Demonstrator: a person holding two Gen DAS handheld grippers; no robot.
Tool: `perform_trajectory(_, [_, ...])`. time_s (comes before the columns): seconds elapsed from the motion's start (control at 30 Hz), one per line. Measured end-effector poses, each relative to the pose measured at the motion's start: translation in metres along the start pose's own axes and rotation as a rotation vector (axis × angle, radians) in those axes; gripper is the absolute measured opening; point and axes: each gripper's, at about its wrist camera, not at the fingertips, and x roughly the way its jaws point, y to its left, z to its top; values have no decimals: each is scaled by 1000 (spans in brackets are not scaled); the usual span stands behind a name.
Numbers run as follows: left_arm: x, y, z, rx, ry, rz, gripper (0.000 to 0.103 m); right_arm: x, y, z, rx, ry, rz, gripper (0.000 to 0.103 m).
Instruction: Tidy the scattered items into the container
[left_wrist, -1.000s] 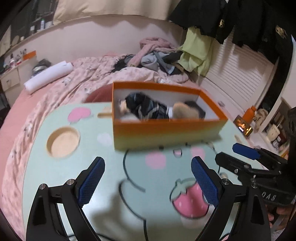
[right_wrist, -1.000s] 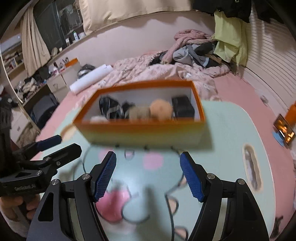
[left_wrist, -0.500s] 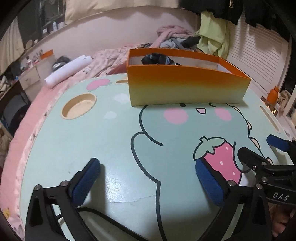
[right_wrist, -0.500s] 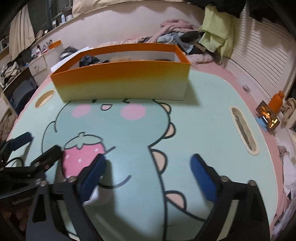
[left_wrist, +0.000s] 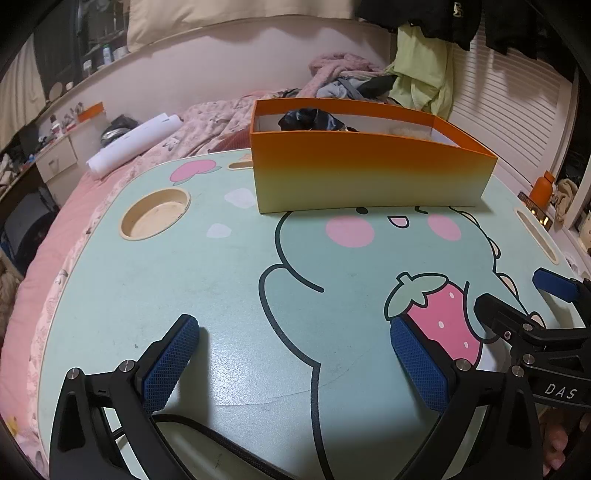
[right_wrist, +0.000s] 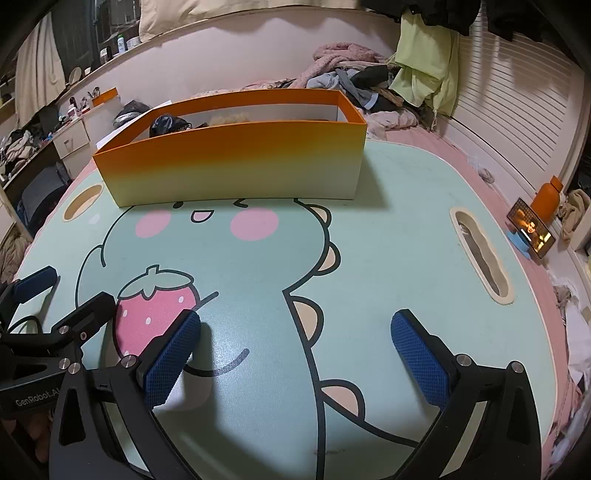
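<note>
A: Hovering low, both of them. Left gripper (left_wrist: 295, 354) has its jaws spread as wide as they go, nothing between the blue pads (left_wrist: 168, 369), just bare table (left_wrist: 221, 295) under them.

B: Same for the right gripper (right_wrist: 295, 354): jaws wide, empty. Its left pad sits over the printed strawberry (right_wrist: 155, 306), and the dinosaur drawing's outline runs between the fingers.

A: Take the box (left_wrist: 369, 177) as the marker. It stands upright at the far side of the table, well apart from both grippers, orange at the rim fading to pale yellow at the base.

B: And the items are in the box. From the right view, a dark bundle (right_wrist: 166, 123) pokes above the near wall at the box's left end, with something tan and fluffy (right_wrist: 229, 119) just beside it.

A: Left view agrees: dark bundle at the left end, the tan thing further right, mostly hidden by the wall. What else is inside I cannot tell.

B: Left of the box, a round cup recess (left_wrist: 155, 214) in the table. Right of the box, a long slot (right_wrist: 480, 254).

A: The table this side of the box carries only the print and a black cable (left_wrist: 207, 439) near the left gripper.

B: Beyond the box, a pile of clothes (right_wrist: 354, 77) on the pink bed. Off to its right, an orange bottle (right_wrist: 548, 199) beside a lit phone (right_wrist: 532, 230).
</note>
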Motion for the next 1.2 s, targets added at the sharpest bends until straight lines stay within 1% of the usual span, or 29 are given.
perform_trajectory(0.6, [-1,-2,1,4,3,-5,103,0,0,0,1,1,1,103])
perform_trajectory(0.63, [-2,-1,2,8,6,-26,103,0,0,0,1,1,1,103])
perform_trajectory(0.7, [-5,-2,8,7,22,-99,102,0,1,0,1,1,6,103])
perform_trajectory(0.73, [-9,1,15,-14,29,-137,101,0,2,0,-1,0,10,103])
perform_trajectory(0.77, [-14,5,25,-48,23,-152,99,0,2,-1,-3,-1,13,103])
perform_trajectory(0.83, [-27,8,49,-79,-13,-150,98,-1,4,-1,-7,-1,14,103])
perform_trajectory(0.87, [-34,6,63,-67,-37,-159,97,-1,5,-1,-8,-2,16,103])
perform_trajectory(0.93, [-45,1,99,-29,-79,-214,95,-1,6,-1,-11,-3,19,103])
perform_trajectory(0.97, [-44,-2,114,-19,-78,-232,90,-1,5,-1,-11,-3,19,103])
perform_trajectory(1.0, [-38,-5,131,-10,-56,-233,86,-1,6,-2,-11,-4,20,103])
perform_trajectory(1.03, [-25,-10,147,4,-16,-221,79,-1,6,-2,-11,-4,19,103])
perform_trajectory(1.07, [-14,-12,157,15,11,-214,73,-1,6,-2,-11,-4,20,103])
perform_trajectory(1.1, [5,-17,168,34,58,-188,71,-1,6,-2,-11,-4,20,103])
perform_trajectory(1.13, [27,-20,177,42,108,-137,66,-1,6,-2,-12,-4,20,103])
perform_trajectory(1.17, [43,-20,182,36,138,-96,62,-1,7,-2,-12,-4,20,103])
perform_trajectory(1.2, [54,-20,183,29,158,-76,61,-2,7,-3,-13,-5,21,103])
